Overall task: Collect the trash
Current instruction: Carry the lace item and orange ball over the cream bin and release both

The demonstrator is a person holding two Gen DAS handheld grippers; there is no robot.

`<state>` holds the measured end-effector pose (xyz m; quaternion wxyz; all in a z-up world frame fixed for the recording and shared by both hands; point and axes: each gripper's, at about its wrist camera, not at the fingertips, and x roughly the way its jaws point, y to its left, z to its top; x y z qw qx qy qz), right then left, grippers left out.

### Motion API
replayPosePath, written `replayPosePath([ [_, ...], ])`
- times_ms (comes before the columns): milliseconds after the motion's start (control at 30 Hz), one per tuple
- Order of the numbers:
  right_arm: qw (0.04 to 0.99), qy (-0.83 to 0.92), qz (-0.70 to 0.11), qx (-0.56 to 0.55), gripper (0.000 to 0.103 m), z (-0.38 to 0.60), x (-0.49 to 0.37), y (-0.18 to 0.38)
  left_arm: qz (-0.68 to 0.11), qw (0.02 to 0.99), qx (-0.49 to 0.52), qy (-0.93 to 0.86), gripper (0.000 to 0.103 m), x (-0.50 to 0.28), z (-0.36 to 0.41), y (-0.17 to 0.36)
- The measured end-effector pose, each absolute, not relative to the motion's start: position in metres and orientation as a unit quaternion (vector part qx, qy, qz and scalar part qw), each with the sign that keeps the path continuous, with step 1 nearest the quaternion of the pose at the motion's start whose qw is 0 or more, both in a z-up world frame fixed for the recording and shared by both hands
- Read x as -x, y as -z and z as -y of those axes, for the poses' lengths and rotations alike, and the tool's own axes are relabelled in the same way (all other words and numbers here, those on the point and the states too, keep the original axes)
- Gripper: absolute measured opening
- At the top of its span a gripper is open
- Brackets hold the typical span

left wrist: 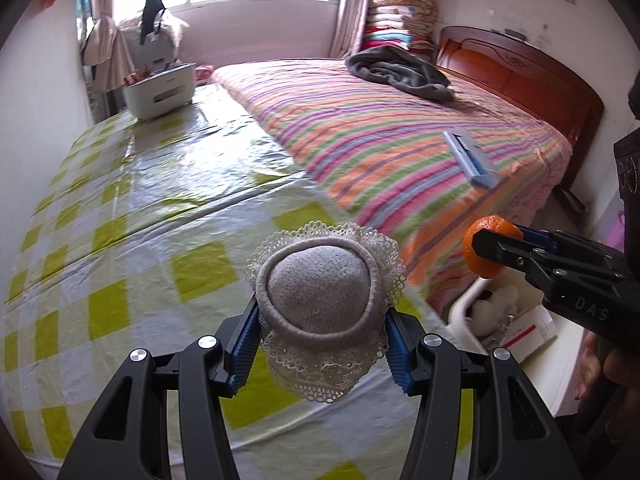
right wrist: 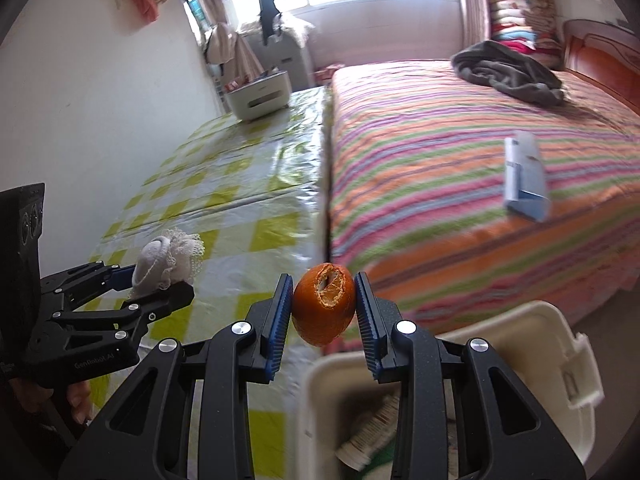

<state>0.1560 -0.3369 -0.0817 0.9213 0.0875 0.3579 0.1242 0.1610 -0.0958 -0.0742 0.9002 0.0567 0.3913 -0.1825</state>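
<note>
My left gripper [left wrist: 320,344] is shut on a grey sock with a white lace cuff [left wrist: 320,296] and holds it above the checked table [left wrist: 120,208]. It also shows in the right wrist view [right wrist: 160,276], with the sock [right wrist: 168,256] in it. My right gripper [right wrist: 324,308] is shut on a piece of orange peel [right wrist: 322,304] and holds it above the near rim of a white bin [right wrist: 540,332]. From the left wrist view the right gripper [left wrist: 486,248] and the peel [left wrist: 476,236] are at the right, above the bin [left wrist: 464,304].
The bin holds paper and a box [left wrist: 532,332]. A striped bed [left wrist: 400,128] lies right of the table, with a blue-white box [left wrist: 470,158] and a grey blanket [left wrist: 400,70] on it. A white container [left wrist: 160,90] stands at the table's far end.
</note>
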Motion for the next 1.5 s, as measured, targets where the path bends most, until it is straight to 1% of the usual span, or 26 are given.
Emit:
replayPosePath([
  [167,0.930,-0.090,-0.342,-0.101,0.031,0.372,-0.132,0.079,-0.390,0.896,-0.066,0.201,0.053,-0.154,0.120,0.072],
  [333,0.933,-0.057,-0.332,-0.127,0.031,0.406,-0.105,0.089,-0.384,0.892,-0.083,0.222,0.053,-0.140,0.146,0.069],
  [567,0.934,-0.036,-0.321,-0.155,0.034,0.419,-0.079,0.096,-0.380,0.885,-0.113,0.245,0.053,-0.121,0.176,0.071],
  [633,0.935,-0.034,-0.315,-0.160,0.040,0.420,-0.074,0.094,-0.381,0.882,-0.119,0.251,0.053,-0.116,0.185,0.073],
  [667,0.936,-0.032,-0.313,-0.160,0.040,0.420,-0.073,0.093,-0.381,0.881,-0.121,0.254,0.053,-0.114,0.187,0.073],
  [700,0.936,-0.029,-0.310,-0.161,0.044,0.421,-0.072,0.092,-0.381,0.880,-0.122,0.256,0.053,-0.112,0.190,0.074],
  [733,0.937,-0.027,-0.307,-0.164,0.056,0.422,-0.072,0.090,-0.381,0.879,-0.125,0.259,0.053,-0.110,0.194,0.074],
  [767,0.938,-0.026,-0.303,-0.167,0.060,0.424,-0.071,0.088,-0.382,0.878,-0.126,0.262,0.053,-0.110,0.196,0.075],
  [800,0.939,-0.022,-0.299,-0.171,0.061,0.426,-0.069,0.087,-0.382,0.876,-0.127,0.265,0.053,-0.109,0.198,0.075],
  [1133,0.946,0.033,-0.214,-0.239,0.063,0.470,-0.037,0.067,-0.388,0.864,-0.130,0.294,0.053,-0.098,0.223,0.079],
  [1500,0.946,0.042,-0.193,-0.257,0.064,0.468,-0.035,0.070,-0.385,0.851,-0.163,0.316,0.055,-0.080,0.255,0.088],
])
